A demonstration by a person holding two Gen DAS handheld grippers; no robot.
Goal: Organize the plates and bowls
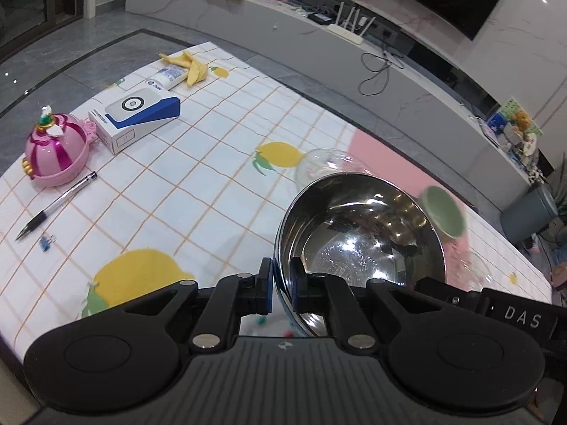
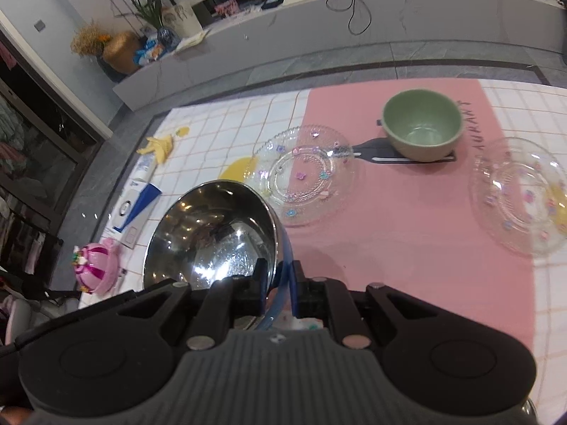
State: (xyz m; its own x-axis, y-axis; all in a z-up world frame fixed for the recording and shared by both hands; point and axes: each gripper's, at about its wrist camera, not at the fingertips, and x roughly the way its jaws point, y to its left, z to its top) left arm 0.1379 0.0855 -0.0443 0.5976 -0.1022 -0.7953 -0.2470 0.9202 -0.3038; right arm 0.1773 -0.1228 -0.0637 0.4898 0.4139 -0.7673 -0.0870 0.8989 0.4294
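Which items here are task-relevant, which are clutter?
Job:
steel bowl, clamped at its rim by both hand-held grippers
green bowl
two glass plates

Lying about:
pink toy
pen
white-and-blue box
tube
yellow cloth

Both tongs (image 1: 281, 285) (image 2: 280, 288) clamped, angled downward

Grey tile floor (image 1: 88, 53), long low grey TV bench (image 1: 407, 81), white marble wall (image 1: 524, 17).

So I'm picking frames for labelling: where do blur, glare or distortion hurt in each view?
Left wrist view: the green bowl is smeared by motion blur, and the steel bowl shows bright glare. Right wrist view: the green bowl is sharp, the steel bowl mirrors room lights, and fisheye bends the table edge.
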